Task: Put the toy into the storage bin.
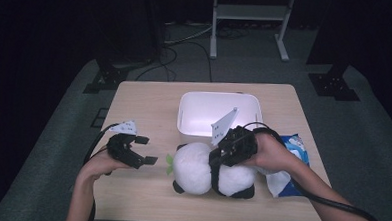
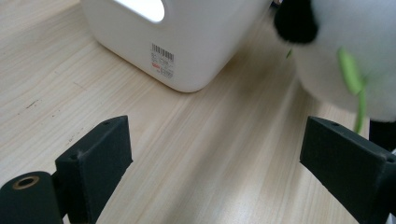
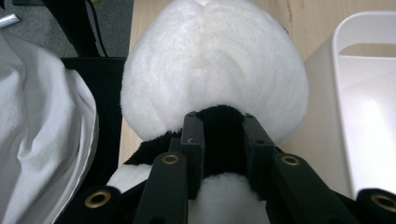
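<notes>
The left tool [image 1: 141,150] hovers over the tabletop [image 1: 144,103] near its left edge, jaws wide apart and empty. Toward the front edge lies the panda [image 1: 206,171], just before the white bin [image 1: 219,114]. The right tool [image 1: 215,164] is clamped on its black neck.

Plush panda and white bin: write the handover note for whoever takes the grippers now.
Right gripper: shut on the plush panda at its black neck band, between head and body.
Left gripper: open, holding nothing, left of the panda.
White bin: just behind the panda, nothing seen inside it.
Blue-and-white packet: on the table under the right hand.
Done: panda gripped.
Left: probably lift it into the bin and release.
</notes>
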`<state>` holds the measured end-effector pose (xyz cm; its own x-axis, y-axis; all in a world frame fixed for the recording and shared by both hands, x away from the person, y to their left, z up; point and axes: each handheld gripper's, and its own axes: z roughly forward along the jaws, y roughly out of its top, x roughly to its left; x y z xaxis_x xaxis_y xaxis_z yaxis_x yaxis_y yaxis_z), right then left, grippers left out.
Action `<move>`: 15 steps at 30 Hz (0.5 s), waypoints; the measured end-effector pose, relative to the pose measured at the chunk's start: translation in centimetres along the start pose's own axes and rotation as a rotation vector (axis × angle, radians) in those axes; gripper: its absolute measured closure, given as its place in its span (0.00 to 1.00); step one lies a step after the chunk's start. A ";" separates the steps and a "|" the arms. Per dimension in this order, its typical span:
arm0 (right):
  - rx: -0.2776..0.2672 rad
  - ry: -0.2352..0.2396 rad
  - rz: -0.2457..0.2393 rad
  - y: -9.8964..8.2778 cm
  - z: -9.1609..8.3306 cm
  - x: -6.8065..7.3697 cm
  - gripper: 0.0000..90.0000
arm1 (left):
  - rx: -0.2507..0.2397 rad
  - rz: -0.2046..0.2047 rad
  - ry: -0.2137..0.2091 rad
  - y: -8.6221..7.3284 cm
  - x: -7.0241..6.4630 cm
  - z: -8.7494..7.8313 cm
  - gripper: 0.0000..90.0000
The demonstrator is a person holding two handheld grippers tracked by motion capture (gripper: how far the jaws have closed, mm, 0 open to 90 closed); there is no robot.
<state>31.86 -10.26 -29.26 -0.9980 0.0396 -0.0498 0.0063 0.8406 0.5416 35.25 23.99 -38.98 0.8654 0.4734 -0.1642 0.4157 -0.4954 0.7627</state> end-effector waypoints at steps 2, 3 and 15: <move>-0.003 -0.016 0.003 0.3 -0.7 0.1 0.83 | 0.001 0.000 0.000 0.0 0.0 0.0 0.09; -0.005 -0.018 0.000 0.5 -1.1 0.1 0.83 | -0.001 0.000 0.000 -0.1 0.1 0.0 0.09; -0.028 -0.049 -0.019 2.7 -5.2 0.6 0.85 | -0.001 -0.018 -0.003 -0.3 0.5 0.0 0.09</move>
<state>30.95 -10.80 -23.46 -0.9936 0.0509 -0.1006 -0.0147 0.8261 0.5633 35.49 24.39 -39.32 0.8587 0.4798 -0.1800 0.4310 -0.4863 0.7601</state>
